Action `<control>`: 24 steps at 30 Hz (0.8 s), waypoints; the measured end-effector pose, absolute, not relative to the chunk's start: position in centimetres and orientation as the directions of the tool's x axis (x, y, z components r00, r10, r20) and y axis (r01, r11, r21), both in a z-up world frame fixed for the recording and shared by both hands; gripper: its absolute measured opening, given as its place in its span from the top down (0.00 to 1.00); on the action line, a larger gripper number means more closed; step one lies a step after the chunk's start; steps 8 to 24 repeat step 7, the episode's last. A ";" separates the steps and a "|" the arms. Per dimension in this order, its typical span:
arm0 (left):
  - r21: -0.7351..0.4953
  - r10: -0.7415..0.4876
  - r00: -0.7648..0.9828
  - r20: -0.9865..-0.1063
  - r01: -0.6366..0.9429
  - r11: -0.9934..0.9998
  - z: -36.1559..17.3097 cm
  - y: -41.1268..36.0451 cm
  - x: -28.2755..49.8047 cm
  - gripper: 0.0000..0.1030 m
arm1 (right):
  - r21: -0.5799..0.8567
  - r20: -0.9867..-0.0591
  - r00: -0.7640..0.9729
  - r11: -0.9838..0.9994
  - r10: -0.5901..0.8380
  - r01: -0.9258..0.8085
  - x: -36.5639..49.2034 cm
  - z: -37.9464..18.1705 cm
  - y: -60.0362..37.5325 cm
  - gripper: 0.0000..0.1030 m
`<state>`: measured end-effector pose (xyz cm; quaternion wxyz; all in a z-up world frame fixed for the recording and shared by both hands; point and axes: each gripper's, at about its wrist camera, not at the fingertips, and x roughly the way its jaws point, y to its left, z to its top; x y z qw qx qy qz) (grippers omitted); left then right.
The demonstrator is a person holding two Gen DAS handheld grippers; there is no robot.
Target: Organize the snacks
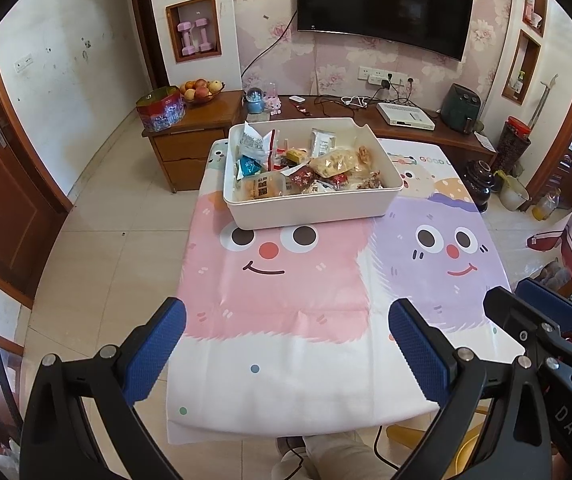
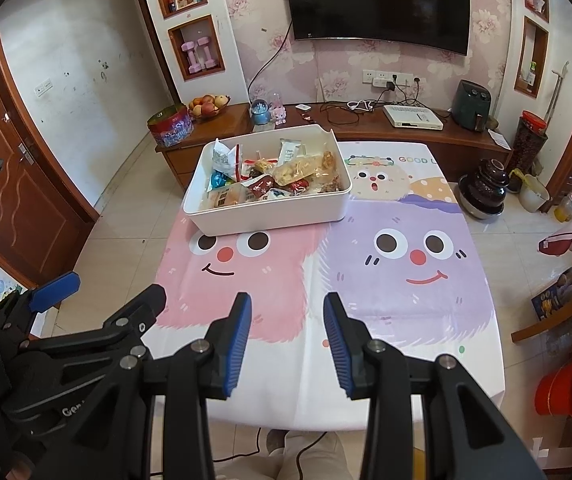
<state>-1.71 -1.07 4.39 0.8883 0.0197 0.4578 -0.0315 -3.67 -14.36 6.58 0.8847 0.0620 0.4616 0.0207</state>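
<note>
A white plastic bin (image 1: pixel 314 210) (image 2: pixel 269 220) stands on the far left part of the table, over the pink cartoon face. It holds several wrapped snacks (image 1: pixel 328 166) (image 2: pixel 281 174) piled together. My left gripper (image 1: pixel 287 306) hovers above the near edge of the table, its blue pads wide apart with nothing between them. It also shows at the left of the right wrist view as the left gripper (image 2: pixel 109 288). My right gripper (image 2: pixel 288 300) hangs beside it over the near table edge, open with a narrower gap and nothing between its pads. Both are well short of the bin.
The table wears a tablecloth (image 1: pixel 286 280) (image 2: pixel 406 300) with pink and purple cartoon faces. Behind it runs a low wooden TV cabinet (image 1: pixel 406 120) with a fruit bowl (image 1: pixel 201 90), a tin, cables and an air fryer (image 1: pixel 462 106). A red bucket (image 2: pixel 562 388) sits on the floor at right. A person's legs (image 1: pixel 326 456) show below the table edge.
</note>
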 end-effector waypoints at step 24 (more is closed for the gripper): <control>0.016 -0.032 0.580 -0.814 0.077 0.997 4.2 -1.0 -2.0 0.03 | 0.128 -0.813 0.575 0.992 0.094 0.019 -3.7 6.5 -14.3 0.63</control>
